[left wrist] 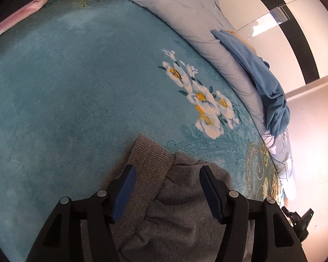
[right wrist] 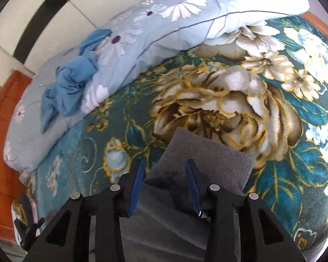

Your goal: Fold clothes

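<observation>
— Left gripper (left wrist: 167, 171)?
— Jaws spread, unclenched; grey sweater's (left wrist: 175, 207) ribbed cuff (left wrist: 146, 174) lies between them on the teal blanket (left wrist: 76, 87).
— Right gripper (right wrist: 165, 166)?
— Likewise released, straddling the sweater's ribbed hem (right wrist: 207, 152).

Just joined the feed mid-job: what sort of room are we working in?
Most likely a bedroom: a bed covered by a teal flowered blanket, a rolled light-blue quilt along its far side, and a grey garment to fold.

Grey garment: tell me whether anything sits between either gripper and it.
Nothing visible does. The grey garment lies directly between the open fingers of the left gripper, and its ribbed cuff lies between those of the right gripper. The blue cloth sits away on the quilt.
</observation>
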Demonstrator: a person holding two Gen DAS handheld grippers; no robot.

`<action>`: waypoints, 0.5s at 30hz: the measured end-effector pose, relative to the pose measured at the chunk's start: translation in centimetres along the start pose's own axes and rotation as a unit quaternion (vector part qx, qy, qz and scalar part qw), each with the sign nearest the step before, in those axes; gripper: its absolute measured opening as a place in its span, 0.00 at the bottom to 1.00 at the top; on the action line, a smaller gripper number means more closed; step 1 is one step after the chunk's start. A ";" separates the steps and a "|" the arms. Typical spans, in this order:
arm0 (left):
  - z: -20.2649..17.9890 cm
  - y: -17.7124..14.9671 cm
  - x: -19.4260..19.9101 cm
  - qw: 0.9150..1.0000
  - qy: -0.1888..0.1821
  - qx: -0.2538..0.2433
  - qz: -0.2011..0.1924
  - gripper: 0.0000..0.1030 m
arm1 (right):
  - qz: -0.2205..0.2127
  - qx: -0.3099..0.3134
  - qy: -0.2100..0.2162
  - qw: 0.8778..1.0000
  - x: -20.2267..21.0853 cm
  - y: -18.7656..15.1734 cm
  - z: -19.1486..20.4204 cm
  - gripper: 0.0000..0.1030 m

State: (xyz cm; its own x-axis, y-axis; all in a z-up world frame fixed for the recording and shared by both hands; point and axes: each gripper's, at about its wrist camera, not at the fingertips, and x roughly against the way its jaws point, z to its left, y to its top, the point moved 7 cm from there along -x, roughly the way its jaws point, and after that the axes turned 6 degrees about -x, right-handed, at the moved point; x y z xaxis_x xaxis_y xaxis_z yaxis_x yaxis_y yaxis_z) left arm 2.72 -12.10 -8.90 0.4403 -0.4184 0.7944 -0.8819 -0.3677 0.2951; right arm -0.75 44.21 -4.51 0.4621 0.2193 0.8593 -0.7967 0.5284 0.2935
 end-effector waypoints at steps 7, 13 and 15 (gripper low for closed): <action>-1.3 -0.1 -0.7 0.999 0.027 -0.037 0.013 0.61 | 0.050 -0.011 -0.084 0.995 -4.0 1.6 0.3 0.40; -1.7 -0.3 -0.6 0.999 0.022 -0.044 0.015 0.57 | 0.049 0.017 -0.076 0.996 -3.3 1.3 0.0 0.07; -1.8 -0.3 -0.7 0.999 0.023 -0.042 0.015 0.57 | 0.031 0.003 -0.018 0.999 -1.7 2.2 0.9 0.07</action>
State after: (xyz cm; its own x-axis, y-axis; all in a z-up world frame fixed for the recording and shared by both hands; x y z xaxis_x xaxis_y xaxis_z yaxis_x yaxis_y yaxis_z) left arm 2.38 -10.22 -8.61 0.4069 -0.3891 0.8265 -0.9065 -0.2837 0.3127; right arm -3.58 44.25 -4.94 0.3972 0.2221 0.8905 -0.8257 0.5101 0.2410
